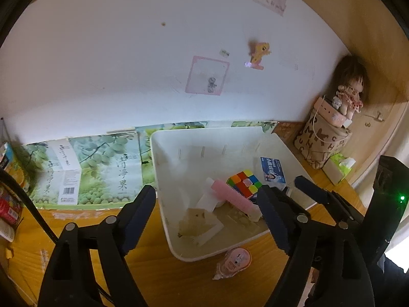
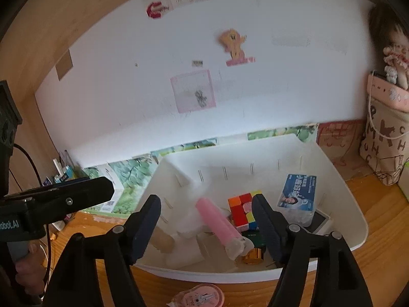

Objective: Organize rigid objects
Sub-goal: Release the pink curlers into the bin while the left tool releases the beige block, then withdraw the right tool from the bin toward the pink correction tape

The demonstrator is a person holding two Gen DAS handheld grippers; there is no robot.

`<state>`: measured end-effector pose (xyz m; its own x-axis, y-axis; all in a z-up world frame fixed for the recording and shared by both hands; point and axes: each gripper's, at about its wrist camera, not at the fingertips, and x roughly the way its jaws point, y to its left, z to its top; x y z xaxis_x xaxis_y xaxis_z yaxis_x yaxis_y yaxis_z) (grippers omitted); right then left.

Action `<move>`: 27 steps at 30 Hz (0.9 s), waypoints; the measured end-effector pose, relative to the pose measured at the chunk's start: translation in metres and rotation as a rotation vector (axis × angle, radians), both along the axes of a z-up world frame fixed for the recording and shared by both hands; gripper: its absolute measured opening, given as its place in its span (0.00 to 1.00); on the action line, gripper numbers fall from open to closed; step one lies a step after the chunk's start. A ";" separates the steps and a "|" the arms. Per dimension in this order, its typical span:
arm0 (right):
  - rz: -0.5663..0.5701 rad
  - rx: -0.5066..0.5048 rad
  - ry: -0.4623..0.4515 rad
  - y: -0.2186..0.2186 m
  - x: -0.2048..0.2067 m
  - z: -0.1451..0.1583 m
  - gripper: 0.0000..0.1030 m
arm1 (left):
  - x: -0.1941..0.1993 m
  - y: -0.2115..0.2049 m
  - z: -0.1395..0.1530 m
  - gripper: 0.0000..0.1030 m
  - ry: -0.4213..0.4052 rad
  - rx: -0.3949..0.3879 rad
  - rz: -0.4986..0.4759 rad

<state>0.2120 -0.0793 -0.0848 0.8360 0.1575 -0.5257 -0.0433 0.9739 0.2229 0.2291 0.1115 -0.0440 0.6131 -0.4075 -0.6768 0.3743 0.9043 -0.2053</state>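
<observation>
A white bin (image 1: 163,220) (image 2: 358,220) stands on the wooden desk. It holds a colourful puzzle cube (image 1: 244,185) (image 2: 242,211), a pink comb (image 1: 234,197) (image 2: 217,220), a blue card pack (image 1: 273,171) (image 2: 297,194), a gold cylinder (image 2: 253,254) and pale pieces. A pink correction tape (image 1: 234,261) (image 2: 199,296) lies on the desk in front of the bin. My left gripper (image 1: 207,207) is open and empty over the bin's near left. My right gripper (image 2: 207,217) is open and empty above the bin.
A fruit-printed cardboard (image 1: 89,171) leans against the white wall behind the bin. A letter-print bag (image 1: 322,143) with a pink box and a doll (image 1: 351,89) stands at the right. A tissue pack (image 1: 338,166) lies beside it. Clutter sits at the far left (image 1: 7,204).
</observation>
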 end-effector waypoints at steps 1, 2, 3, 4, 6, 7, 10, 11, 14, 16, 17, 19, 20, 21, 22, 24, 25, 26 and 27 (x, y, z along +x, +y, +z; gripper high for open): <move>-0.002 0.000 -0.007 0.000 -0.003 0.003 0.77 | -0.003 0.003 0.002 0.82 -0.002 -0.005 0.006; -0.005 0.000 -0.018 0.001 -0.007 0.007 0.78 | -0.006 0.006 0.004 0.82 -0.003 -0.008 0.013; -0.007 0.000 -0.025 0.002 -0.011 0.011 0.78 | -0.010 0.009 0.006 0.82 -0.003 -0.012 0.018; -0.010 0.000 -0.030 0.002 -0.015 0.015 0.78 | -0.012 0.011 0.007 0.82 -0.002 -0.015 0.022; -0.018 -0.001 -0.040 0.003 -0.023 0.020 0.79 | -0.019 0.016 0.010 0.82 -0.003 -0.022 0.030; -0.023 -0.001 -0.047 0.004 -0.028 0.024 0.79 | -0.023 0.018 0.012 0.82 -0.004 -0.025 0.037; -0.033 0.003 -0.057 0.006 -0.039 0.030 0.80 | -0.036 0.024 0.015 0.82 0.000 -0.032 0.051; -0.038 0.004 -0.061 0.006 -0.044 0.032 0.80 | -0.041 0.026 0.015 0.82 0.003 -0.036 0.053; -0.045 0.010 -0.067 0.008 -0.057 0.037 0.80 | -0.054 0.031 0.015 0.82 0.011 -0.045 0.063; -0.049 0.014 -0.070 0.008 -0.067 0.040 0.81 | -0.064 0.035 0.014 0.82 0.022 -0.051 0.068; -0.051 0.017 -0.072 0.009 -0.071 0.041 0.82 | -0.067 0.036 0.013 0.82 0.024 -0.051 0.071; -0.053 0.023 -0.071 0.009 -0.080 0.042 0.82 | -0.076 0.040 0.010 0.82 0.029 -0.051 0.081; -0.053 0.023 -0.069 0.009 -0.084 0.042 0.82 | -0.081 0.043 0.008 0.82 0.031 -0.048 0.088; -0.053 0.022 -0.069 0.009 -0.088 0.041 0.82 | -0.085 0.046 0.006 0.82 0.035 -0.043 0.097; -0.054 0.020 -0.070 0.010 -0.093 0.040 0.82 | -0.089 0.049 0.002 0.82 0.046 -0.036 0.111; -0.064 0.021 -0.065 0.010 -0.099 0.036 0.82 | -0.097 0.059 -0.005 0.82 0.076 -0.042 0.135; -0.070 0.031 -0.056 0.010 -0.103 0.033 0.82 | -0.100 0.063 -0.008 0.82 0.088 -0.043 0.144; -0.070 0.037 -0.049 0.010 -0.105 0.031 0.82 | -0.102 0.067 -0.012 0.82 0.106 -0.039 0.153; -0.065 0.044 -0.032 0.011 -0.108 0.026 0.82 | -0.105 0.070 -0.016 0.82 0.128 -0.031 0.161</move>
